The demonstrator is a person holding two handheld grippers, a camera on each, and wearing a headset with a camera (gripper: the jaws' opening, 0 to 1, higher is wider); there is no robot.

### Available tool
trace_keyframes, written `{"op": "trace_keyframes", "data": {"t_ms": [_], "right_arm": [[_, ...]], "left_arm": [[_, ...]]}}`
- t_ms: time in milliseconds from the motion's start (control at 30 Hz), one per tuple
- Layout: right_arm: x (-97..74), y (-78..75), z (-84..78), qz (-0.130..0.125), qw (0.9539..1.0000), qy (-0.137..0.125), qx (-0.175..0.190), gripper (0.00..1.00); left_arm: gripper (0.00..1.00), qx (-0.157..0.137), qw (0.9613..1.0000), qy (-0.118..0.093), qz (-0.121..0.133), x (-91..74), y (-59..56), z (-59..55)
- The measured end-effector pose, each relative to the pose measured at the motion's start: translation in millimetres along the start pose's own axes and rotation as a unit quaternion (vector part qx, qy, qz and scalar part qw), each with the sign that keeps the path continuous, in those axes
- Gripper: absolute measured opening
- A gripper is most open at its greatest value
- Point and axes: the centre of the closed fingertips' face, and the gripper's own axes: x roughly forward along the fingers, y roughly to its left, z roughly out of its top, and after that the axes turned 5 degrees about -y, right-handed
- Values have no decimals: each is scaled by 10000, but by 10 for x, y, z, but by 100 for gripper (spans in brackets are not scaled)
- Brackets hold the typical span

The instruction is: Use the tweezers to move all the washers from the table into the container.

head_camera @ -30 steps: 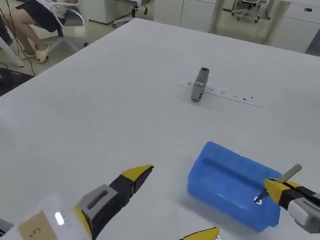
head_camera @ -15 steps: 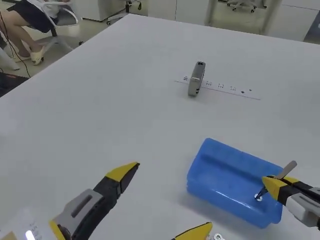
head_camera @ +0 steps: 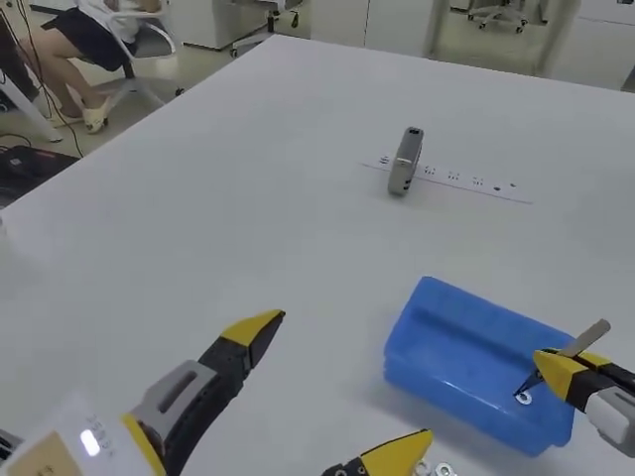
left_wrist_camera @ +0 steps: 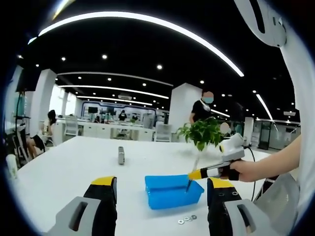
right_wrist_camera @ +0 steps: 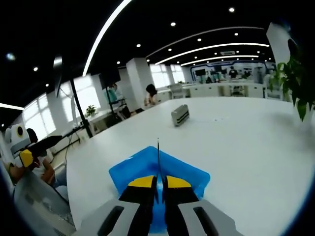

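The container (head_camera: pixel 476 362) is seen as a shallow, open-topped blue tub with rounded corners, set on the white table (head_camera: pixel 228 198). The tweezers (head_camera: pixel 580 342) are thin, silvery and straight, and a small silvery washer (head_camera: pixel 524 398) is seen at their tip, at the container's near right corner. Whether it is pinched or already resting there cannot be told. More loose washers (head_camera: pixel 437 468) are left lying on the table just in front of the container; in the left gripper view they (left_wrist_camera: pixel 187 219) are seen as a little cluster of rings below the container (left_wrist_camera: pixel 172 191). A grey block (head_camera: pixel 405 161) is stood well beyond the container.

Against half a second ago, little is changed: the tweezers tip is kept at the same corner of the container, and the slight shift of the picture is put down to the camera.

The right gripper (head_camera: pixel 548 365) is pressed together on the tweezers, whose tip is pointed down over the container (right_wrist_camera: pixel 133 169) in the right gripper view (right_wrist_camera: pixel 158 152). The left gripper (head_camera: pixel 352 377) is held spread wide, nothing between its jaws, just to the left of the container.
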Motion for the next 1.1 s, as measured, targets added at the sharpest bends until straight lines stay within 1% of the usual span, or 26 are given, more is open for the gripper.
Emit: {"op": "trace_keyframes", "data": {"t_ms": [133, 300, 467, 600, 700, 833, 933, 1100], "right_arm": [[-73, 191, 142, 215, 9994, -267, 105, 3], [-139, 367, 197, 384, 9983, -396, 166, 3], [-178, 510, 197, 511, 9975, -441, 196, 3], [-184, 646, 139, 717, 9967, -353, 152, 3], [-176, 718, 79, 833, 9961, -265, 109, 3], [-142, 827, -62, 1058, 9944, -13, 34, 3], [-103, 877, -173, 1155, 9932, 161, -18, 3], [-42, 903, -326, 1218, 9918, 373, -17, 3]], "left_arm": [[75, 26, 10000, 30, -9, 1, -9, -6], [75, 46, 9999, 101, -82, 9, -39, -29], [74, 37, 10000, 83, -39, 5, -20, -22], [74, 64, 9999, 114, -74, 7, -31, -34], [74, 53, 9999, 104, -75, 5, -29, -32], [74, 44, 9999, 98, -61, 2, -20, -33], [74, 55, 9999, 109, -70, 3, -22, -39], [74, 54, 9999, 131, -54, 2, -18, -46]]}}
